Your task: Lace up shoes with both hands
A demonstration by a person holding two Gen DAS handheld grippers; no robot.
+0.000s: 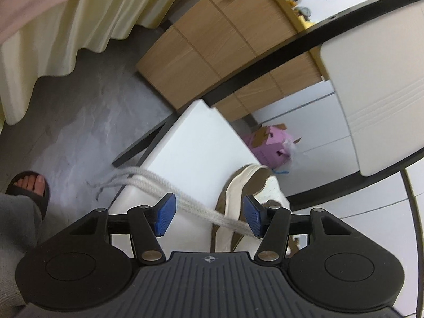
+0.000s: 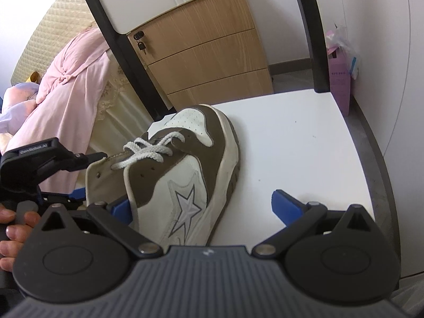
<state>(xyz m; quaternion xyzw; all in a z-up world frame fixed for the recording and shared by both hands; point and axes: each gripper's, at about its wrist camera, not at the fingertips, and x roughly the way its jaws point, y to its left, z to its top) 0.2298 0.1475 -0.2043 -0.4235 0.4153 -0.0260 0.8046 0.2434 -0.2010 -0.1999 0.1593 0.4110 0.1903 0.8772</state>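
Observation:
A brown-and-white sneaker [image 2: 185, 175] with a star on its side lies on a white chair seat [image 2: 304, 145]. Its grey-white lace [image 2: 148, 151] crosses the lower eyelets. In the left wrist view two strands of the lace [image 1: 185, 198] run from the seat's left edge across the gap of my left gripper [image 1: 209, 216]. The blue pads [image 1: 165, 216] stand apart and do not pinch the strands. The sneaker [image 1: 238, 193] lies just beyond. My right gripper [image 2: 202, 206] is open wide, with the sneaker's heel end between its jaws and the right pad [image 2: 285, 204] away from the sole.
A wooden drawer cabinet [image 2: 206, 61] stands behind the chair's black frame [image 2: 127, 61]. A pink box [image 2: 340, 84] sits on the floor by the wall. Pink bedding [image 2: 71, 84] lies to the left. A hand [image 2: 10, 222] shows at the left edge, a sandalled foot [image 1: 29, 188] on the floor.

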